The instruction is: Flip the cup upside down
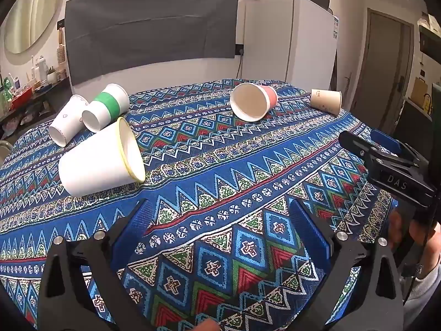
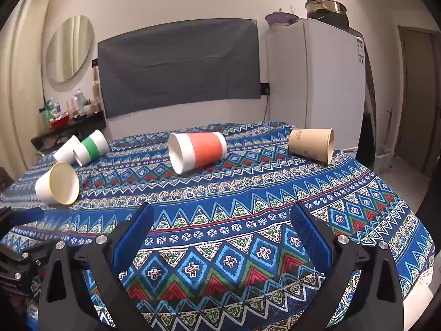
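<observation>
Several paper cups lie on their sides on the patterned tablecloth. A white cup with a yellow rim lies just ahead-left of my left gripper, which is open and empty; it also shows in the right wrist view. A white cup with a red band lies in the middle, ahead of my open, empty right gripper; it also shows in the left wrist view. A tan cup lies at the far right. A green-banded cup and a white heart-print cup lie at the far left.
The right gripper's body shows at the right edge of the left wrist view. A white fridge stands behind the table at the right. A shelf with bottles is at the back left. The table's right edge drops to the floor.
</observation>
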The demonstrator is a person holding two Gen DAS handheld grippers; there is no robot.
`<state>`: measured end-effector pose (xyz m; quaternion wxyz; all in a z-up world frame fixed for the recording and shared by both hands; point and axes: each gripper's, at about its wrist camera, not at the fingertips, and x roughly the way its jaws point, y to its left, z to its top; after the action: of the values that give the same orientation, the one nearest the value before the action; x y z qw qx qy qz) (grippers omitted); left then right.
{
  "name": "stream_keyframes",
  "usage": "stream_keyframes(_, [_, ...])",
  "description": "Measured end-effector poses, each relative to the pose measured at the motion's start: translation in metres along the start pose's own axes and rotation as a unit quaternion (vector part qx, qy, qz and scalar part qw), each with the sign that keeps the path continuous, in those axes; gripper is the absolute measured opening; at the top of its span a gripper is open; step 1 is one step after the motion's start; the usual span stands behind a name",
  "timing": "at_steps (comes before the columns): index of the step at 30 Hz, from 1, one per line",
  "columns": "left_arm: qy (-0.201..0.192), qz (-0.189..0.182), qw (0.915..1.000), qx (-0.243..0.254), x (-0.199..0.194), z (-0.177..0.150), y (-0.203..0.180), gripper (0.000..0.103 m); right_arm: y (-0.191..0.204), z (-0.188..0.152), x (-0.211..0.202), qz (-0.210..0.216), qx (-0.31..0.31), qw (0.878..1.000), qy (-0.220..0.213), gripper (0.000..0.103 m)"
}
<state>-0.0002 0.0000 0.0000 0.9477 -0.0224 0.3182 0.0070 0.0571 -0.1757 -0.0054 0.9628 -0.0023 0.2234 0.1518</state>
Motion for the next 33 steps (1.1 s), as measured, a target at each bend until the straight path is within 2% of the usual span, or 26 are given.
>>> stream_keyframes(12, [0.010, -0.005, 0.9999, 0.001, 0.0035, 0.0043, 0.0067, 0.097, 0.0003, -0.0008, 0.0002, -0.001, -0.001, 1.000, 0.000, 0.095])
stream_keyframes(33, [0.008, -0.002, 1.0000, 0.003, 0.0046, -0.0022, -0.0026, 0.097, -0.0003, 0.0004, 0.0005, -0.001, -0.002, 1.000, 0.001, 0.095])
